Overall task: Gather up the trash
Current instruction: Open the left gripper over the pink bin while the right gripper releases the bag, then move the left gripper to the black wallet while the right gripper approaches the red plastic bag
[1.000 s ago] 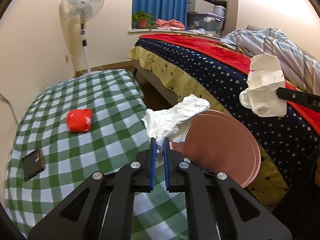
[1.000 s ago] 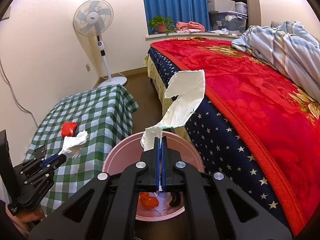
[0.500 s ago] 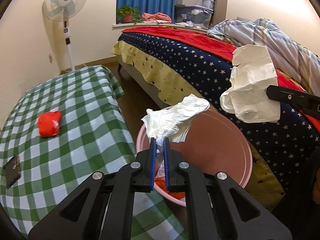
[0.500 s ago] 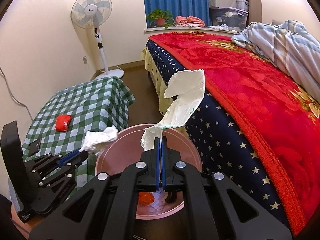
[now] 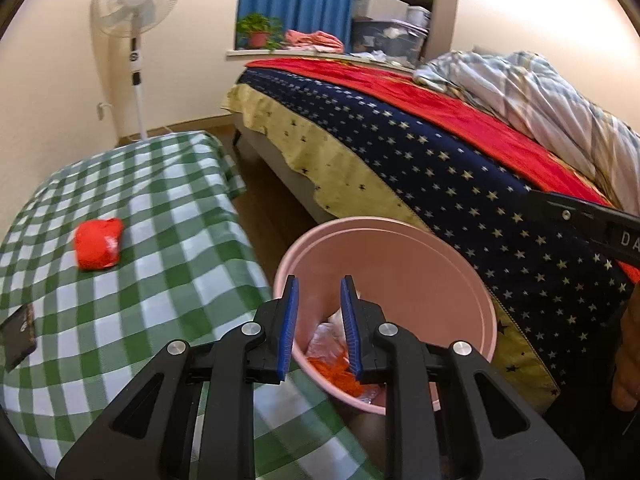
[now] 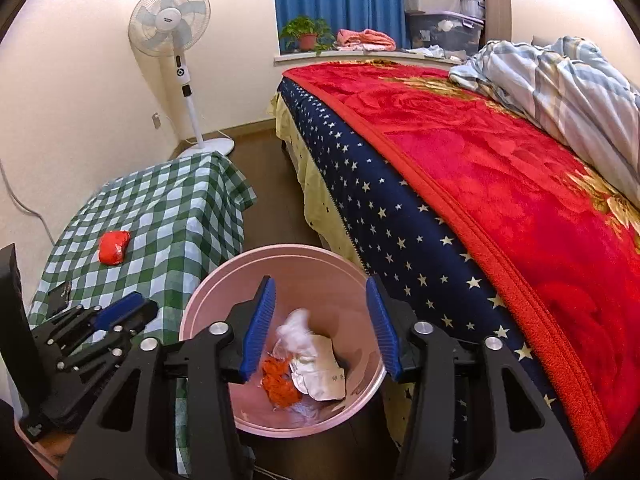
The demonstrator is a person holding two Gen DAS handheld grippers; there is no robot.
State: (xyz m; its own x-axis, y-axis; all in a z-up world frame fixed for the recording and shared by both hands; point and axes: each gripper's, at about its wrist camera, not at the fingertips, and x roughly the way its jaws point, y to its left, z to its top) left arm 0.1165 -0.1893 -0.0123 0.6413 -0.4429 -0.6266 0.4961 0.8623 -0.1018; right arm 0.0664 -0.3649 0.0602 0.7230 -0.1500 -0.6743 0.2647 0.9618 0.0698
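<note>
The pink bin (image 6: 224, 292) holds white crumpled tissue (image 6: 296, 330), a creased wrapper (image 6: 320, 376) and orange scraps (image 6: 278, 380); only the right wrist view shows them clearly. Both grippers hang over it, left gripper (image 5: 319, 296) and right gripper (image 6: 320, 298), jaws spread wide, holding nothing. A red crumpled wad (image 5: 98, 243) sits on the checked tablecloth (image 5: 168, 208).

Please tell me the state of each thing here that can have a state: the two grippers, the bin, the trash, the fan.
left gripper: open, empty, over the bin.
right gripper: open, empty, over the bin.
pink bin: upright, holds trash.
white paper: lying in the bin.
orange scrap: lying in the bin.
red wad: lying on the checked table, not collected.
fan: upright; running or not, cannot tell.
</note>
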